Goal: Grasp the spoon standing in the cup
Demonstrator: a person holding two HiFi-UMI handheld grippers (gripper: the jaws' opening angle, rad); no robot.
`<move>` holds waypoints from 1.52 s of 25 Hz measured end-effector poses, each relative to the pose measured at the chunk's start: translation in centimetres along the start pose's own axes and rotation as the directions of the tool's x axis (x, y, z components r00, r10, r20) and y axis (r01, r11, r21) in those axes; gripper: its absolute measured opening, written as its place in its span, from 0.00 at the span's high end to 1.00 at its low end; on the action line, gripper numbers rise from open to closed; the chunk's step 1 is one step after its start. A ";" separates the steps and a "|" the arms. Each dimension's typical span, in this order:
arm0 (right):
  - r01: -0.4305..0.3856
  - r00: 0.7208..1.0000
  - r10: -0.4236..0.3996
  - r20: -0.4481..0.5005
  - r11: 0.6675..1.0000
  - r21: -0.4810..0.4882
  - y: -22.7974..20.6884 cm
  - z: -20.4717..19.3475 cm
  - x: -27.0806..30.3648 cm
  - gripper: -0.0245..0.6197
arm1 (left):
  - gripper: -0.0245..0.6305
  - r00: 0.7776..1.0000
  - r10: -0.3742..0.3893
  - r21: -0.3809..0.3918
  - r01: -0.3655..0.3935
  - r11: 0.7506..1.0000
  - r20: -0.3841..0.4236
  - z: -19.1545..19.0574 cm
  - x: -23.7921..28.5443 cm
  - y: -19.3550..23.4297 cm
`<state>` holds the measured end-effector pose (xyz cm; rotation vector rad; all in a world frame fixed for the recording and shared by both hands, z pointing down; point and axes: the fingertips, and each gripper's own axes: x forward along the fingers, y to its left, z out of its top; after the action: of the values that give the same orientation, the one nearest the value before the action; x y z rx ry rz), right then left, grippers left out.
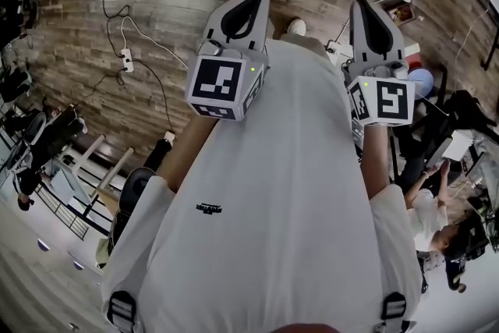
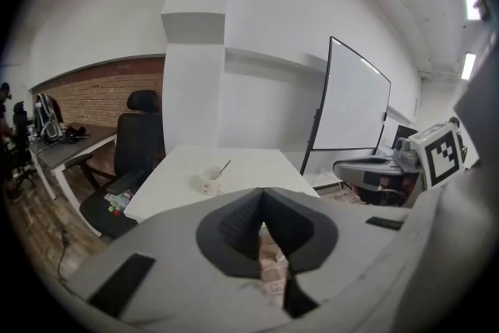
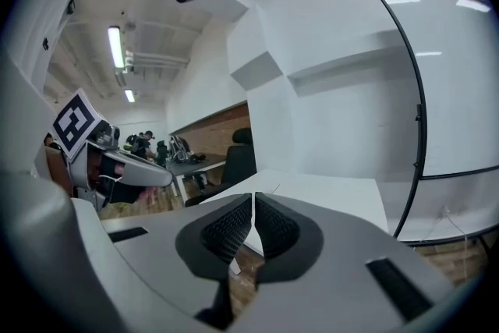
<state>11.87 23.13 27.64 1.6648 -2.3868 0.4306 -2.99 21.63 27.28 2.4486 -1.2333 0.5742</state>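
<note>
In the left gripper view a small white cup (image 2: 210, 182) stands on a white table (image 2: 249, 168) some way ahead, and a spoon (image 2: 223, 168) leans out of it to the right. My left gripper (image 2: 263, 193) is far short of the cup, its jaws shut with nothing between them. The right gripper (image 3: 253, 197) is also shut and empty, looking at the table's (image 3: 327, 195) corner; neither cup nor spoon shows in that view. In the head view both the left gripper (image 1: 251, 0) and the right gripper (image 1: 363, 8) are held up in front of a white shirt (image 1: 273, 191).
A black office chair (image 2: 132, 156) stands at the table's left side, a wheeled whiteboard (image 2: 355, 101) at its right. A white pillar (image 2: 195, 82) rises behind the table. Desks with people (image 3: 148, 144) sit further off, and cables (image 1: 132, 51) run across the wooden floor.
</note>
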 end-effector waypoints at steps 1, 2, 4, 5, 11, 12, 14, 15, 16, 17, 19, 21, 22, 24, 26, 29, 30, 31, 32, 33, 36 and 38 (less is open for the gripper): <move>-0.009 1.000 0.009 -0.007 1.000 -0.001 0.1 -0.1 0.4 0.95 | 0.94 1.000 0.007 -0.007 -0.007 1.000 -0.005 -0.1 0.0 0.3; -0.019 1.000 0.019 -0.015 1.000 0.000 0.1 -0.1 0.9 0.95 | 0.94 1.000 0.014 -0.014 -0.014 1.000 -0.010 -0.2 0.1 0.6; -0.030 0.999 0.030 -0.029 1.000 0.001 0.1 0.1 2.2 0.95 | 0.94 1.000 0.026 -0.032 -0.027 0.999 -0.017 -0.1 0.5 1.6; -0.031 0.999 0.031 -0.034 1.000 -0.004 0.0 0.3 3.0 0.95 | 0.94 0.999 0.029 -0.041 -0.029 0.999 -0.018 0.0 0.9 2.2; -0.037 0.998 0.032 -0.046 0.993 -0.110 0.1 3.0 8.8 0.94 | 0.94 1.000 -0.006 -0.065 0.005 0.998 -0.005 1.7 5.1 6.5; -0.039 0.998 0.032 -0.059 0.993 -0.113 0.0 3.2 10.0 0.93 | 0.94 1.000 -0.015 -0.068 0.015 0.998 -0.005 2.1 6.0 7.3; -0.035 0.995 0.025 -0.092 0.993 -0.110 -0.6 3.5 12.4 0.88 | 0.94 0.999 -0.036 -0.072 0.035 0.997 -0.005 3.0 8.0 9.1; -0.031 0.994 0.019 -0.106 0.994 -0.109 -0.9 3.8 13.6 0.87 | 0.94 0.999 -0.047 -0.071 0.046 0.996 -0.004 3.7 9.0 10.0; -0.027 0.993 0.014 -0.118 0.994 -0.110 -1.3 4.1 14.8 0.86 | 0.94 0.998 -0.058 -0.070 0.058 0.996 -0.001 4.5 9.9 10.9; -0.024 0.992 0.009 -0.127 0.993 -0.116 -1.6 4.4 16.1 0.86 | 0.94 0.998 -0.070 -0.068 0.070 0.995 0.002 5.3 10.8 11.9; -0.019 0.989 0.000 -0.145 0.991 -0.130 -2.3 5.0 18.6 0.84 | 0.94 0.996 -0.092 -0.062 0.092 0.994 0.004 6.6 12.5 13.6; -0.017 0.987 -0.005 -0.161 0.990 -0.137 -3.0 5.5 20.7 0.81 | 0.94 0.994 -0.112 -0.060 0.111 0.992 -0.004 7.4 13.9 14.9; -0.018 0.986 -0.006 -0.166 0.990 -0.140 -3.3 5.8 21.7 0.80 | 0.94 0.993 -0.119 -0.062 0.118 0.991 -0.008 7.7 14.6 15.5; -0.019 0.985 -0.008 -0.170 0.988 -0.152 -3.7 6.2 23.9 0.80 | 0.94 0.992 -0.127 -0.069 0.126 0.990 -0.011 8.3 15.8 16.8; -0.024 0.983 -0.008 -0.184 0.985 -0.172 -3.6 6.4 26.1 0.79 | 0.94 0.991 -0.135 -0.078 0.133 0.988 -0.019 8.6 16.8 18.5; -0.066 0.973 0.023 -0.228 0.982 -0.180 -3.3 5.7 28.6 0.78 | 0.94 0.991 -0.129 -0.101 0.124 0.987 -0.045 8.5 18.0 20.3; -0.087 0.969 0.039 -0.245 0.979 -0.184 -3.4 5.6 29.2 0.77 | 0.94 0.992 -0.120 -0.107 0.115 0.988 -0.047 8.6 18.5 20.6; -0.108 0.964 0.056 -0.259 0.976 -0.191 -3.6 5.5 29.8 0.77 | 0.94 0.993 -0.108 -0.111 0.103 0.989 -0.046 8.8 18.9 20.8; -0.129 0.961 0.073 -0.268 0.972 -0.198 -3.8 5.4 30.4 0.77 | 0.94 0.995 -0.095 -0.113 0.089 0.990 -0.043 9.0 19.3 21.1; -0.149 0.958 0.091 -0.273 0.968 -0.201 -3.9 5.3 30.9 0.77 | 0.94 0.996 -0.081 -0.116 0.076 0.990 -0.041 9.2 19.6 21.3; -0.203 0.948 0.137 -0.286 0.956 -0.214 -4.3 4.5 32.1 0.76 | 0.94 0.997 -0.049 -0.122 0.042 0.992 -0.052 9.1 20.1 21.6; -0.243 0.934 0.161 -0.319 0.940 -0.239 -4.6 3.8 32.4 0.76 | 0.94 0.997 -0.034 -0.140 0.025 0.990 -0.064 8.5 20.3 21.5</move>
<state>4.96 -8.17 35.16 1.1496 -2.2777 0.3332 -7.86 -8.34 32.48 2.3101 -1.1681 0.5379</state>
